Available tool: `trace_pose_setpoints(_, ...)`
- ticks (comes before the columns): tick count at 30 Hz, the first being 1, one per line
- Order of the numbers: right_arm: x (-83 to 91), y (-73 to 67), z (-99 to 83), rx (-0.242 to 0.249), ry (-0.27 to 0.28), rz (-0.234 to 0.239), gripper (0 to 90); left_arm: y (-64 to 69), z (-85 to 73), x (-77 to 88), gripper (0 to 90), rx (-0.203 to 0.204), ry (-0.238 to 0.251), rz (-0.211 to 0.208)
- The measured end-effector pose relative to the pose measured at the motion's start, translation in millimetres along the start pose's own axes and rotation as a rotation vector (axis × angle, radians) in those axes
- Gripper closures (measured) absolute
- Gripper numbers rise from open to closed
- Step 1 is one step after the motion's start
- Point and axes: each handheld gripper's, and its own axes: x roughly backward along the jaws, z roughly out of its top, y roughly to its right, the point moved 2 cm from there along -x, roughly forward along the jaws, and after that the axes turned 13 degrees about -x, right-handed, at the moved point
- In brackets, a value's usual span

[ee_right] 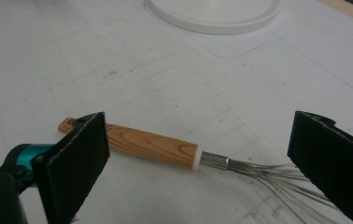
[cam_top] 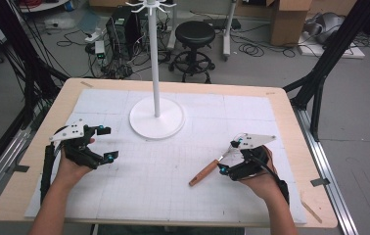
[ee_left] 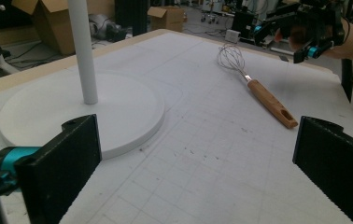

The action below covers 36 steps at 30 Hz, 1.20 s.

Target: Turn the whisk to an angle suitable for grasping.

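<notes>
The whisk (cam_top: 212, 166) is seen lying on the surface (cam_top: 173, 196), its long axis from 7 to 1 o'clock, straddled untouched by the nearer right tool (cam_top: 228, 156), jaws wide and empty.

Wooden table (cam_top: 298, 147) w/ white gridded mat (cam_top: 173, 176) over most of top. On mat: round white base of stand (cam_top: 156, 118) at back centre; whisk (cam_top: 211, 166) w/ wooden handle lying flat, front right, well apart from base.
</notes>
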Motion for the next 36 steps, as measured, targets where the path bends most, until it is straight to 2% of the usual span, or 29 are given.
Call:
trace_pose_setpoints(3,-9.8,-2.8,9.5,0.029,-0.063,0.025,4.6,-0.3,-0.4,-0.5,1.7,0.001,-0.002,0.001)
trace_pose_setpoints(4,-9.8,-2.8,9.5,0.029,-0.063,0.025,4.6,-0.2,-0.6,-0.8,1.7,0.002,-0.005,0.001)
trace_pose_setpoints(7,-17.0,-3.5,15.6,0.051,-0.121,0.036,4.8,-0.2,-0.8,-1.3,1.7,0.001,-0.006,-0.001)
trace_pose_setpoints(19,-15.4,-5.3,29.1,0.081,-0.134,0.031,6.3,-0.7,0.4,0.8,1.7,-0.004,0.003,0.000)
trace_pose_setpoints(23,-14.6,-5.7,31.5,0.083,-0.159,0.035,6.5,-0.9,0.5,0.2,1.7,-0.006,0.008,-0.001)
trace_pose_setpoints(24,-15.0,-4.3,32.6,0.093,-0.180,0.029,6.6,-1.7,0.1,0.6,1.7,-0.001,0.011,-0.001)
trace_pose_setpoints(27,-15.7,-3.0,34.2,0.105,-0.196,0.028,6.6,-2.4,-0.2,1.3,1.7,0.001,0.014,0.003)
trace_pose_setpoints(28,-15.6,-3.1,35.0,0.101,-0.209,0.024,6.6,-2.6,0.0,1.7,1.7,0.002,0.016,0.004)
trace_pose_setpoints(30,-17.3,-4.2,37.5,0.121,-0.256,0.016,7.3,-2.6,0.2,2.3,1.7,0.003,0.020,0.003)
trace_pose_setpoints(32,-18.0,-5.0,38.4,0.130,-0.270,0.017,7.5,-2.8,0.3,2.4,1.7,-0.001,0.019,-0.003)
trace_pose_setpoints(34,-21.1,-6.5,40.2,0.151,-0.308,0.020,7.9,-2.5,0.7,2.3,1.7,-0.001,0.021,-0.003)
trace_pose_setpoints(36,-24.6,-6.3,40.0,0.162,-0.337,0.021,12.9,-2.4,0.9,2.5,1.7,0.000,0.021,-0.001)
